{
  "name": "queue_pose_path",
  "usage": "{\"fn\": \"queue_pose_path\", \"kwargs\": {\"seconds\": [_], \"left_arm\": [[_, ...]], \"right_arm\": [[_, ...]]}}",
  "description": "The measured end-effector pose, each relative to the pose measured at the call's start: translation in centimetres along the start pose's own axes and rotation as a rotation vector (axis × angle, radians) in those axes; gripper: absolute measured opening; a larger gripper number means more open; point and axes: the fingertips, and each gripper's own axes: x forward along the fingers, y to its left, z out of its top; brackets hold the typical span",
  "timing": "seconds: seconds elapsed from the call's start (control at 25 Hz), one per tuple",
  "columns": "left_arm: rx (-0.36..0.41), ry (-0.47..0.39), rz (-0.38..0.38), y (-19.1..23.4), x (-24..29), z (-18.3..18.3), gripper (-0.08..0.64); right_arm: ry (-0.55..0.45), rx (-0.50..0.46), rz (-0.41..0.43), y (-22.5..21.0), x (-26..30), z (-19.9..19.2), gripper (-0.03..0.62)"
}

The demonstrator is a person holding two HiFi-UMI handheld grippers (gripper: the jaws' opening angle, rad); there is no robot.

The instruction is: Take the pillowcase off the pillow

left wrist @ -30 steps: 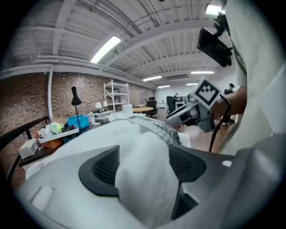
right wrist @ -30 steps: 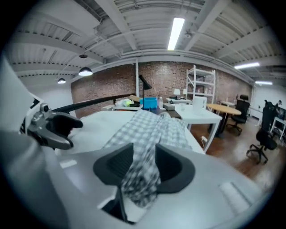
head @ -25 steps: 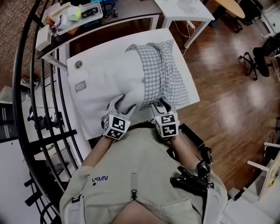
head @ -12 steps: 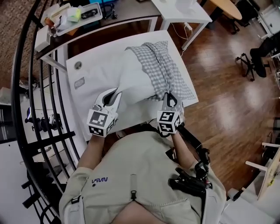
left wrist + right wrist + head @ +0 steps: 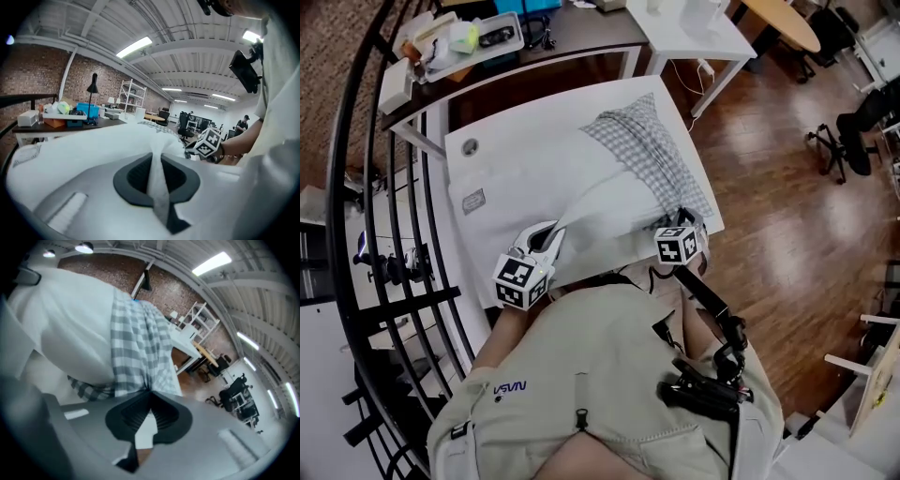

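A white pillow lies on the white table, its far right part inside a grey checked pillowcase. My left gripper is at the pillow's near left corner, shut on a pinch of the pillow's white fabric that runs out between the jaws. My right gripper is at the table's near right edge, shut on the pillowcase's open edge. In the right gripper view the checked pillowcase runs down into the closed jaws, with the white pillow bulging at its left.
A dark desk with a cluttered tray stands behind the table. A black railing runs along the left. A small white table is at the back right. Wooden floor lies to the right. My torso is at the near edge.
Both grippers have gone from open to shut, the left on the pillow, the right on the pillowcase. They have moved apart, and the checked cloth now stretches away from the right gripper.
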Motion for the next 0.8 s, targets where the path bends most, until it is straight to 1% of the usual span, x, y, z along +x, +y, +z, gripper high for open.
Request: {"fn": "queue_pose_path", "kwargs": {"seconds": [0.08,0.16,0.2,0.24,0.32,0.36,0.4,0.44,0.52,0.6,0.68,0.76,0.8], "left_arm": [[-0.036,0.040,-0.019,-0.7,0.5,-2.0,0.017],[-0.037,0.052,-0.030,-1.0,0.9,-2.7,0.025],[-0.029,0.053,-0.039,-1.2,1.1,-2.5,0.044],[-0.019,0.056,-0.052,-1.5,1.3,-2.2,0.078],[0.003,0.051,-0.087,-2.6,1.2,-0.8,0.158],[0.011,0.028,-0.103,-3.4,0.9,0.3,0.200],[0.019,-0.015,-0.113,-4.1,0.5,1.8,0.226],[0.031,-0.072,-0.115,-4.7,0.1,3.5,0.227],[0.076,-0.170,-0.086,-4.7,0.0,6.9,0.227],[0.134,-0.210,-0.018,-3.0,1.2,9.1,0.227],[0.185,-0.200,0.069,-0.2,3.1,10.2,0.232],[0.254,-0.155,0.151,3.0,5.5,10.9,0.247],[0.283,-0.120,0.179,4.5,6.7,10.9,0.258]], "right_arm": [[0.050,-0.023,0.080,2.0,1.3,-1.4,0.011],[0.042,-0.017,0.117,2.1,1.1,-1.5,0.012],[0.032,0.001,0.131,1.8,0.7,-1.4,0.017],[0.024,0.020,0.146,1.4,0.3,-1.2,0.027],[0.008,0.042,0.174,0.9,-0.5,-1.0,0.066],[-0.005,0.043,0.183,0.7,-1.0,-0.9,0.079],[-0.022,0.040,0.192,0.6,-1.6,-0.6,0.091],[-0.043,0.038,0.205,0.5,-2.3,-0.2,0.103],[-0.102,0.049,0.239,0.1,-4.1,1.1,0.128],[-0.195,0.069,0.270,-0.4,-6.4,3.5,0.129],[-0.308,0.062,0.282,-1.0,-8.5,6.6,0.129],[-0.414,0.047,0.277,-1.7,-9.7,9.8,0.129],[-0.458,0.049,0.278,-2.1,-10.0,11.4,0.129]]}}
